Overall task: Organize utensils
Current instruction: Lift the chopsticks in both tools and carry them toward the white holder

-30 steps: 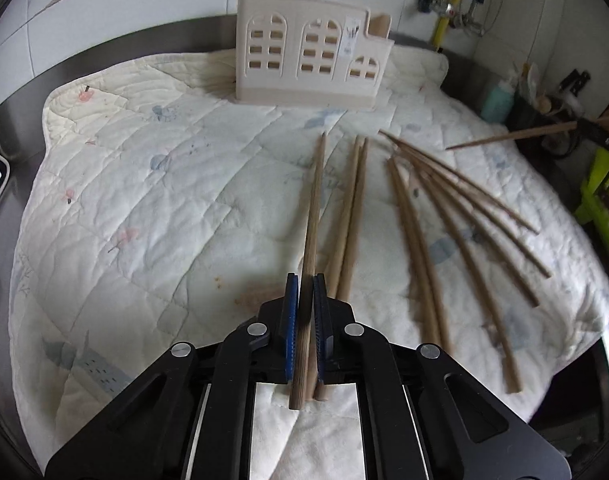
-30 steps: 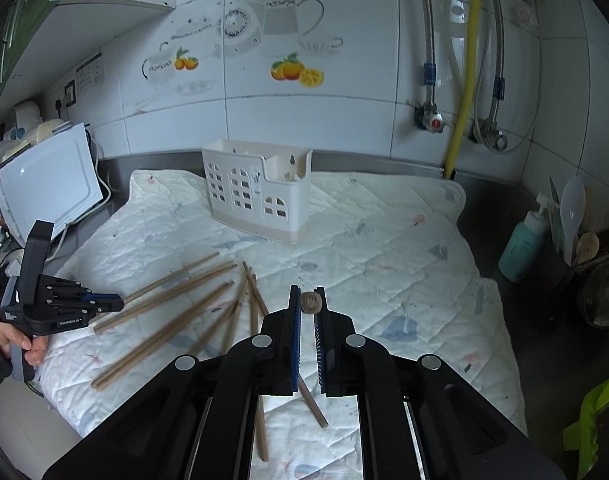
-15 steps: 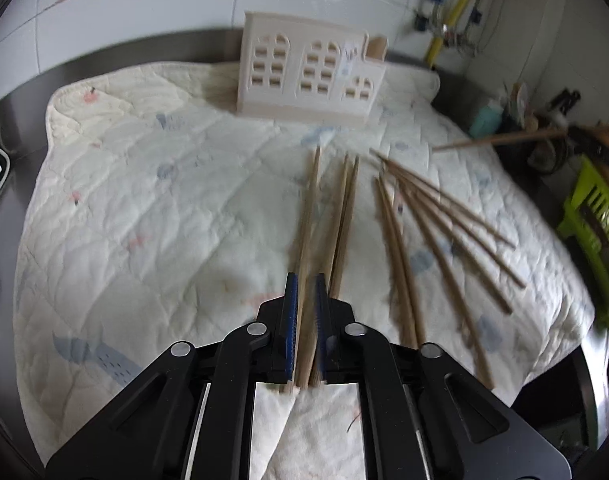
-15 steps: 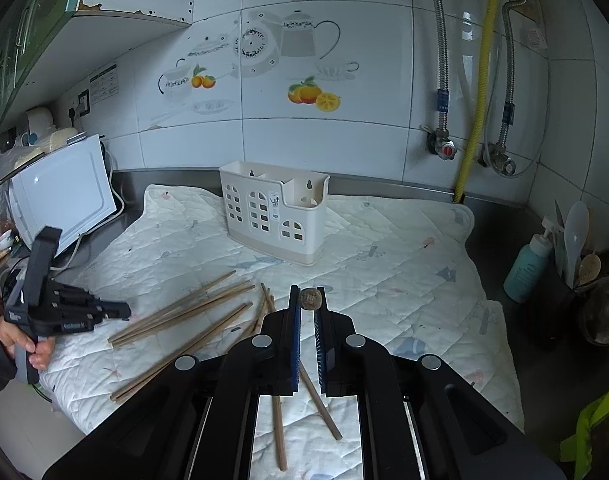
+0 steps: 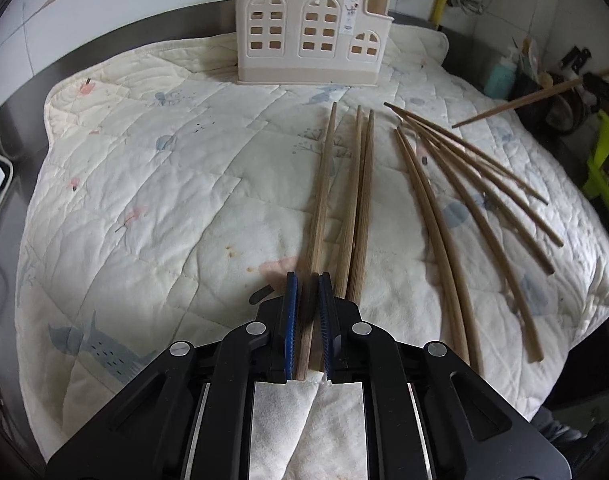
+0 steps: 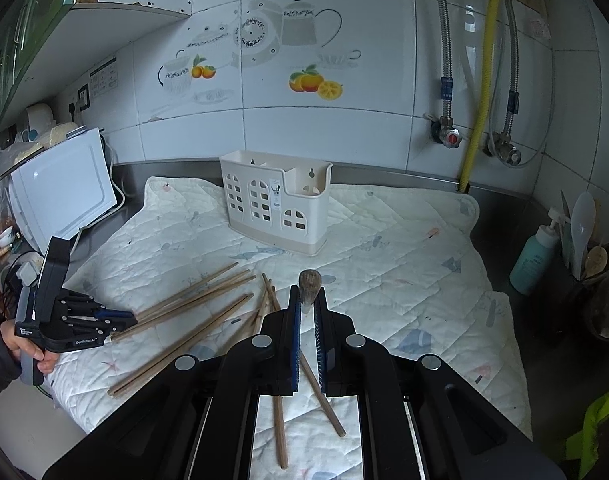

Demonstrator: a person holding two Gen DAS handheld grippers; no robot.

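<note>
Left stick let go, right stick clamped: drag and swing risks

The left gripper point(image 5: 304, 292), whose jaws have just been opening, is slackened around a long brown wooden chopstick point(image 5: 324, 180) laid on the cream quilted mat point(image 5: 144, 200); if the gripper is withdrawn askew, the stick could be dragged out of its row. A second wooden chopstick point(image 6: 309, 280) is pinched tight in the right gripper point(image 6: 307, 300), well short of the cream plastic arched-window holder point(image 6: 264, 200); it could pivot and miss the compartment.
</note>
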